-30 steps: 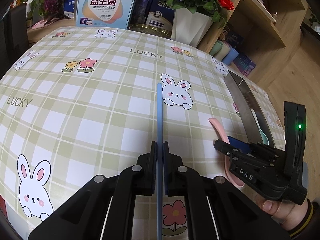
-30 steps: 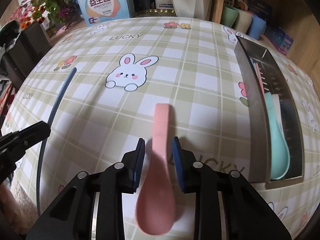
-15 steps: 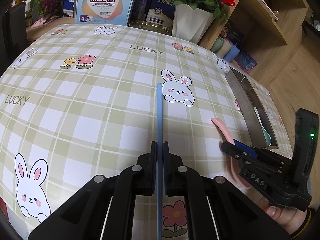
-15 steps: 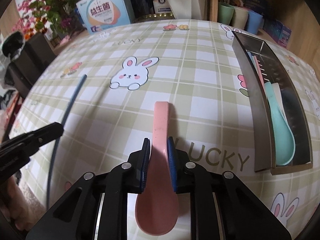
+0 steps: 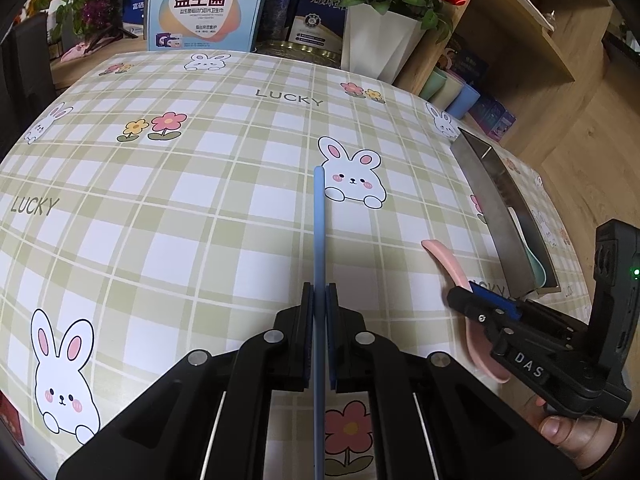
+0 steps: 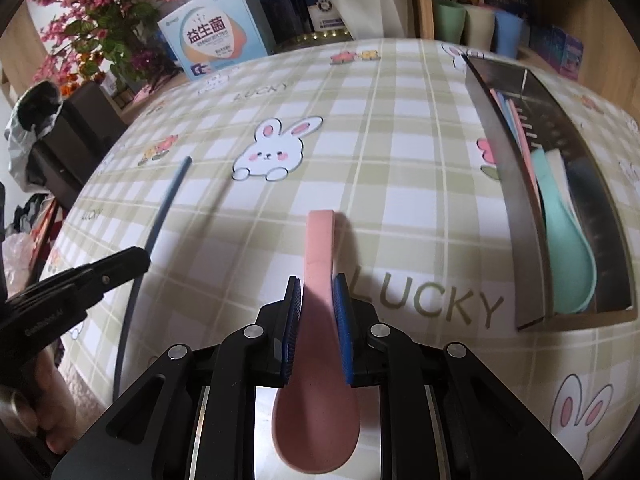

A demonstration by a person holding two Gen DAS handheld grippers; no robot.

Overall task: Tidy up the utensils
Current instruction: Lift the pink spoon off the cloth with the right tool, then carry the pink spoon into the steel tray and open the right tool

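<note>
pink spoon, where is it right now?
Clamped in the right gripper by its neck, the pink spoon points handle-first toward the table's middle, left of the steel tray.

Both wrist cameras look steeply down, close over the checked tablecloth (image 5: 168,208); each catches the other gripper (at opposite edges) and the steel tray (image 6: 520,216).

"LUCKY" printed on tablecloth (image 5: 180,216); "益生菌" on box (image 5: 204,4); "DAS" on right tongs (image 5: 486,306).

Left tongs (image 5: 319,300) tight on blue chopstick (image 5: 319,220) above checked tablecloth (image 5: 200,208).
</note>
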